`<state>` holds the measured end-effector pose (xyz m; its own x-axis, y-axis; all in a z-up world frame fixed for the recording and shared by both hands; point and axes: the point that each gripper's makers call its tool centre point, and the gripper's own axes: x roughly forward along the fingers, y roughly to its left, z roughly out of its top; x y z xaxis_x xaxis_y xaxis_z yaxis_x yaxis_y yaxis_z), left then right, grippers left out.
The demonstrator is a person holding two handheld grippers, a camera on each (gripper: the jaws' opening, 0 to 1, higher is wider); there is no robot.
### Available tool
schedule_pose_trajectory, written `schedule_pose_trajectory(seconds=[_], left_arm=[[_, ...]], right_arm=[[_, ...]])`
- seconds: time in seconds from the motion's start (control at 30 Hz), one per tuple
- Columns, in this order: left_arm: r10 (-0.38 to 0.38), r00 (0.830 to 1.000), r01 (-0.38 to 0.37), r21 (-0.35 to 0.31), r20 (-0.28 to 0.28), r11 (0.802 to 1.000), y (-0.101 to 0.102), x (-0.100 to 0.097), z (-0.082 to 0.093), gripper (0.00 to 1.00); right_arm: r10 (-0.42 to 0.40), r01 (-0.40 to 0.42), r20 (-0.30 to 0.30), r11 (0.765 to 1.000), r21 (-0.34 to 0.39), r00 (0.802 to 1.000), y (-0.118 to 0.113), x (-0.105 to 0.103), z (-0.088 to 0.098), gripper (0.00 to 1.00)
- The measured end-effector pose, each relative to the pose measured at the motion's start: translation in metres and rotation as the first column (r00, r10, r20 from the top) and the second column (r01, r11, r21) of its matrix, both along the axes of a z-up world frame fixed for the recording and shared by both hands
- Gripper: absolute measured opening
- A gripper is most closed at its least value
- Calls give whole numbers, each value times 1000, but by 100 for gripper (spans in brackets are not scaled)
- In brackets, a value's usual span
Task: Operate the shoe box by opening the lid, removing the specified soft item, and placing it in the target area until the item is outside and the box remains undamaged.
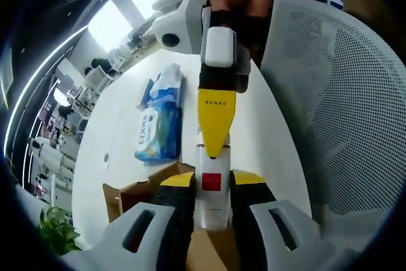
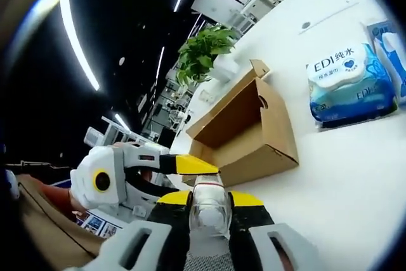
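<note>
The shoe box (image 2: 244,132) is plain brown cardboard, open on a white table (image 2: 355,176), and the wet-wipe pack (image 2: 346,84) near the table's edge is blue and white with dark blue lettering and a small heart mark. The left gripper (image 1: 212,204) has black jaws tipped yellow on pale grey arms and closes on a white item (image 1: 212,188) bearing a red square, while the right gripper (image 2: 209,211) wears the same black, yellow and grey around a white item (image 2: 209,204). A potted plant (image 2: 203,52) at the table's far edge is green, and the chair (image 1: 342,93) is pale grey mesh.

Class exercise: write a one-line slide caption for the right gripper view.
Right gripper and left gripper both clamp a white bottle beside the open cardboard box and wipes pack.
</note>
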<state>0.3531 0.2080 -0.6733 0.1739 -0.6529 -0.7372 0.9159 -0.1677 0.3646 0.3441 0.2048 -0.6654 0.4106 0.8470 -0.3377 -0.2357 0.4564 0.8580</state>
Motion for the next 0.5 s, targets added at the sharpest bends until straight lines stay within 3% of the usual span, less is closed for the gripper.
schedule_pose_trajectory(seconds=[0.3,0.5], left_arm=[[9,1000,-9,-5,6,1000,-1,0,0,23],[13,1000,-14,6,19,1000,6,3,-2,30]], right_arm=[[-52,54,-56,998,44,997,-4,-1,-2,17],[-89,94,-85,994,60,992,-12,-4,-6,17]])
